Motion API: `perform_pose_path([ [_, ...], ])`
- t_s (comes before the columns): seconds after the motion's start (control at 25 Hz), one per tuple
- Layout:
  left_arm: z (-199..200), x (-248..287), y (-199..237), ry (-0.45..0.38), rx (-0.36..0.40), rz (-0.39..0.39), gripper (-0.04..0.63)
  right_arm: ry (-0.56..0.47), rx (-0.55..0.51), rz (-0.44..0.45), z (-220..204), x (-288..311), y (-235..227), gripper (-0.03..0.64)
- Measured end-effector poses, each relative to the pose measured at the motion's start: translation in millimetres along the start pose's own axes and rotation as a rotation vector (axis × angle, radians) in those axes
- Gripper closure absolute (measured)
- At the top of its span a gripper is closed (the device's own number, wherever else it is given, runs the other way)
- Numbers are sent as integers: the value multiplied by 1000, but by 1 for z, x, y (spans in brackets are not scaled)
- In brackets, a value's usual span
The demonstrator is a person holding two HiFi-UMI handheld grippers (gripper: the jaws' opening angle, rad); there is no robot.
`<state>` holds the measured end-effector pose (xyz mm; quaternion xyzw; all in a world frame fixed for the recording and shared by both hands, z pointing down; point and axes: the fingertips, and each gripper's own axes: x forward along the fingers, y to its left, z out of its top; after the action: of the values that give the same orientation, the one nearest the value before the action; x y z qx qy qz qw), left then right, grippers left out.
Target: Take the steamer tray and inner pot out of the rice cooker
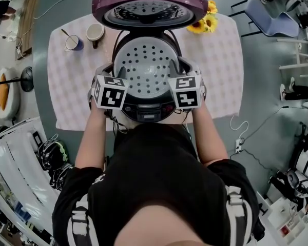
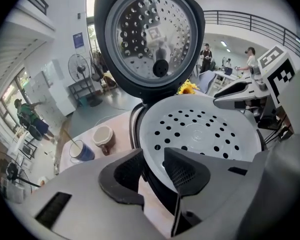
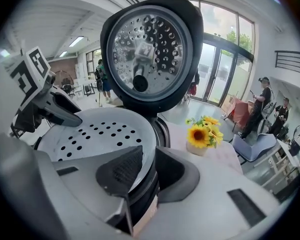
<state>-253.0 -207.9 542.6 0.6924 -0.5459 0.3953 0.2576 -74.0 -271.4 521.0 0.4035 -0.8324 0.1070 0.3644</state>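
White steamer tray (image 1: 146,68), underside hidden

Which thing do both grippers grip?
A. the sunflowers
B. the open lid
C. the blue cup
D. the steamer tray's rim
D: the left gripper and the right gripper each have jaws closed on the rim of the perforated white steamer tray, on opposite sides.

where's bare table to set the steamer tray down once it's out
Widest bare tablecloth: right of the rice cooker, nearer than the sunflowers. Smaller patch left of the cooker, nearer than the two mugs. Crowded: back edge, under the open lid.
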Motion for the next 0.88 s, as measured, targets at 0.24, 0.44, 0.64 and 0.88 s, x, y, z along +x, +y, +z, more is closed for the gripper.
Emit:
perform_pose_path([
  [0.24, 8, -16, 4, -56, -20, 19, 475, -51, -4, -18, 11, -11, 1, 538],
  [0.44, 21, -33, 7, -124, -11, 40, 480, -98, -9, -46, 22, -24, -1, 540],
  [0.64, 31, -51, 3, -206, 5, 40, 485, -142, -14, -88, 31, -41, -5, 543],
  [0.88, 54, -76, -9, -320, 54, 27, 489, -209, 4, -175, 40, -76, -15, 546],
])
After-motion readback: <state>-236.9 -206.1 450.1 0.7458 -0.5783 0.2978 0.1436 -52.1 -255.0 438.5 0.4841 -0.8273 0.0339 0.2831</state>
